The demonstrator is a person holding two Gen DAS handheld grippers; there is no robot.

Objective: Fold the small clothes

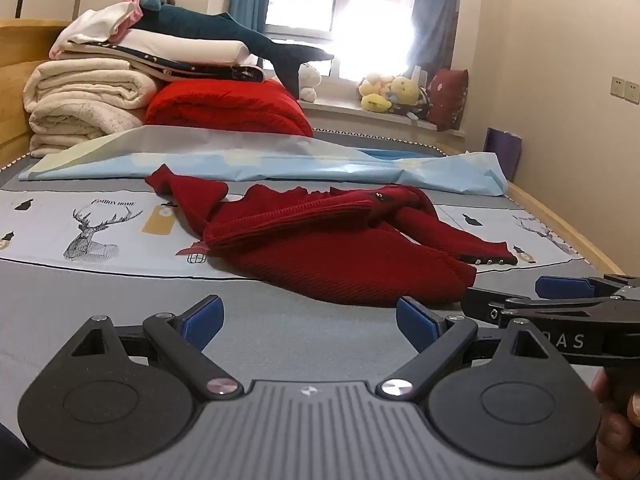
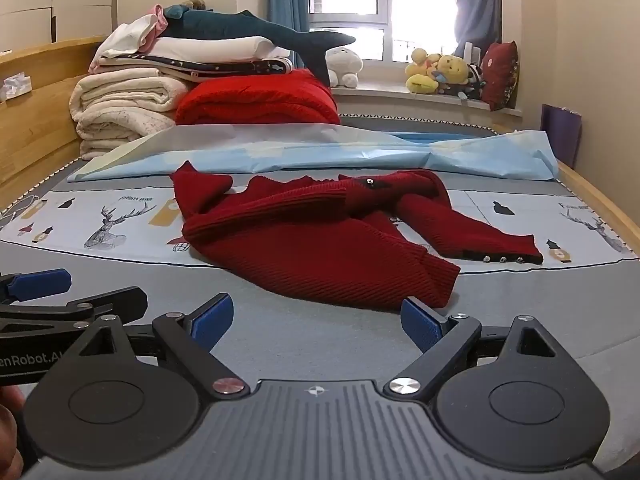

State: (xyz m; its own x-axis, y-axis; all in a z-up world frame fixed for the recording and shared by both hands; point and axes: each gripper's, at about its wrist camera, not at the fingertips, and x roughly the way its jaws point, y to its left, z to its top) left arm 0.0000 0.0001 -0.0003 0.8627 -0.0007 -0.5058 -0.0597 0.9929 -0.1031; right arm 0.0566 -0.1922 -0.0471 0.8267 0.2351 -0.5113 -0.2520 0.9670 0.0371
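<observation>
A dark red knitted cardigan [image 1: 332, 248] [image 2: 320, 248] lies crumpled on the bed, one sleeve flung out to the right with small metal buttons at its cuff [image 2: 504, 258]. My left gripper [image 1: 310, 322] hovers open just short of the garment's near hem, nothing between its blue pads. My right gripper [image 2: 320, 322] is also open and empty, a little before the same hem. In the left wrist view the right gripper [image 1: 516, 296] shows from the side at the right edge; the left gripper [image 2: 60, 292] shows at the left edge of the right wrist view.
The grey bed sheet [image 2: 320, 344] has a pale band printed with deer [image 1: 96, 232]. A light blue plastic sheet [image 2: 360, 152] lies behind the cardigan. Folded blankets and a red quilt [image 2: 256, 100] are stacked at the back left. Plush toys [image 2: 440, 72] sit on the windowsill.
</observation>
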